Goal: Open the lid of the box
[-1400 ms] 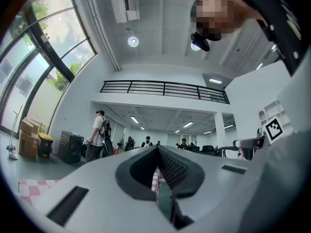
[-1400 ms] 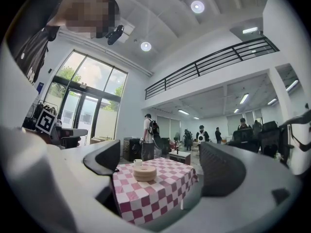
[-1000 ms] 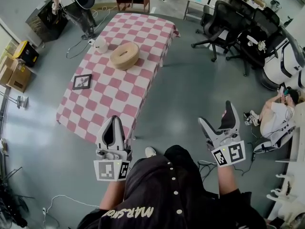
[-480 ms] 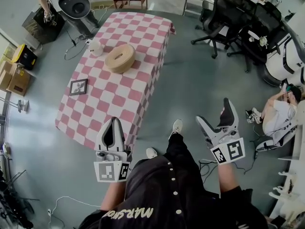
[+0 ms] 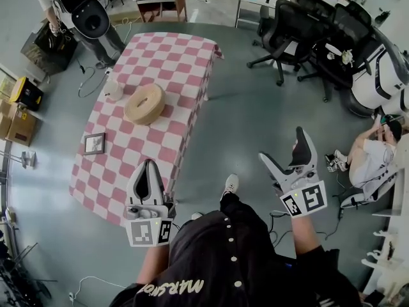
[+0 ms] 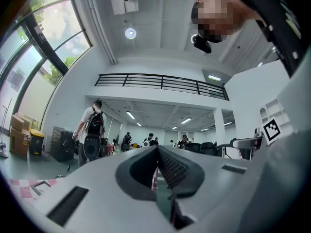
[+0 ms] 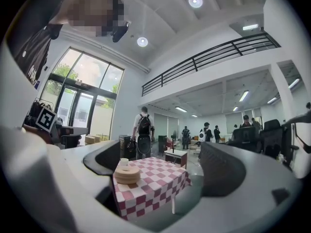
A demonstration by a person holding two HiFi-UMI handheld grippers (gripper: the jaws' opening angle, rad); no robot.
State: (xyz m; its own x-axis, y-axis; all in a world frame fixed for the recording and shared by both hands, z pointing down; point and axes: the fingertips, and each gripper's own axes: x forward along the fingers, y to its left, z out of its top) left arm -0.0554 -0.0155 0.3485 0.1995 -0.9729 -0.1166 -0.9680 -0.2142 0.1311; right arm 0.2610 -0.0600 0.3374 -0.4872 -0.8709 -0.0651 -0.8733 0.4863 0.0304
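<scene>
Since a second ago the table [image 5: 185, 69] has slid left and up in the head view, the box [image 5: 144, 103] going with it, and my white shoe [image 5: 231, 184] has stepped out ahead; both tools hang in much the same places as before, well apart from the table.

My left gripper [image 5: 148, 166] has its jaws pressed together on nothing; my right gripper [image 5: 282, 144] has its jaws wide apart and bare.

From above, the box is a round tan thing with a dip in its middle, lying on the red-and-white checked cloth, a white cup [image 5: 114, 91] just beside it and a picture frame [image 5: 94, 143] nearer me; I cannot make out where the lid meets the box.

Only the right gripper view shows the table side-on, far off between the jaws, the cloth hanging down and the box and cup on top; the left gripper view gives only a corner of cloth with the frame at its lower left edge, and no box.

Both gripper views show a person with a backpack [image 5: 77, 5] standing; the head view alone shows the office chairs [image 5: 287, 24] and a person sitting on the floor [image 5: 374, 152].

Pale lettering on my black top [image 5: 217, 261] lies upside down and I cannot read it for certain; the cubes on the tools carry only square markers.
</scene>
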